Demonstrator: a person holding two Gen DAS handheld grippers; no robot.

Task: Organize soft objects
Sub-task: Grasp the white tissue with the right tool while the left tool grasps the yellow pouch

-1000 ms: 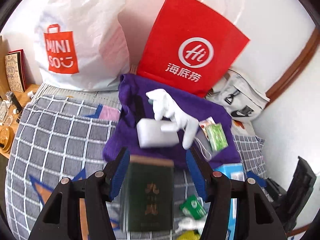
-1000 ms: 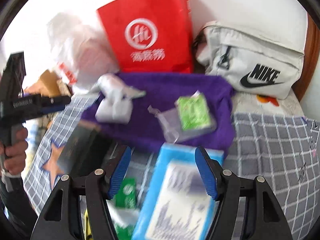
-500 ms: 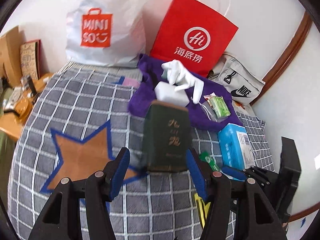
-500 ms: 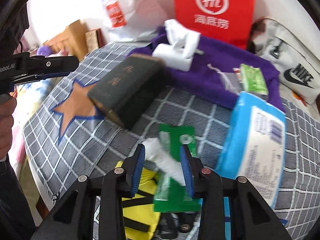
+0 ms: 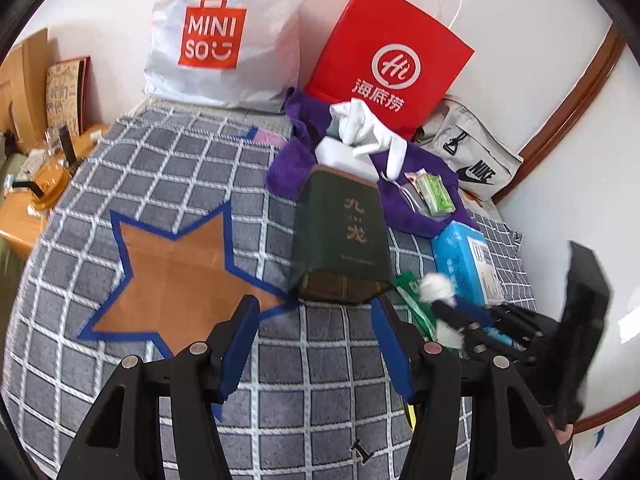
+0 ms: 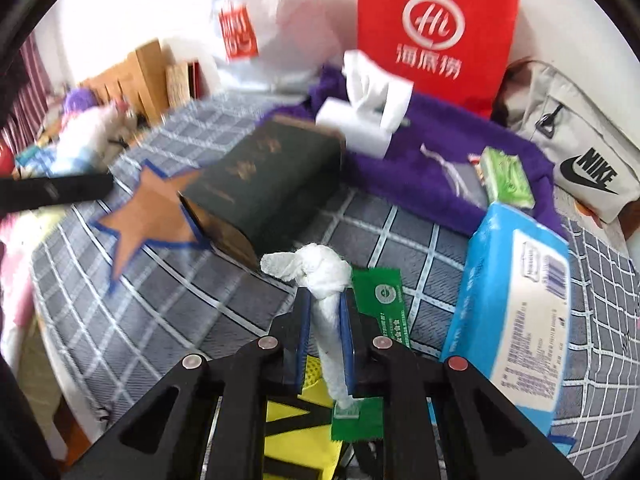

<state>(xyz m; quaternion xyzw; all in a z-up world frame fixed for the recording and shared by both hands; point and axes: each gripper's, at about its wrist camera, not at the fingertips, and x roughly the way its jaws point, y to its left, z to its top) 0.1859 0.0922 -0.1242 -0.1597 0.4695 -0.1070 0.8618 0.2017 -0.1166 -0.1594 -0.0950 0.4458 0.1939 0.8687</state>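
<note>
Since a second ago the right gripper has come off the blue wet-wipe pack and is closing its blue pads on a twisted white tissue wad, which sticks up between them above the green sachet near the front edge of the checked bedspread. Beside it the left gripper hangs half open over the spread, nothing between its fingers. Just beyond lies the dark green box. Farther back, on the purple towel, sit a white glove and what may be a tissue packet, blurred. A red paper bag stands at the wall.
</note>
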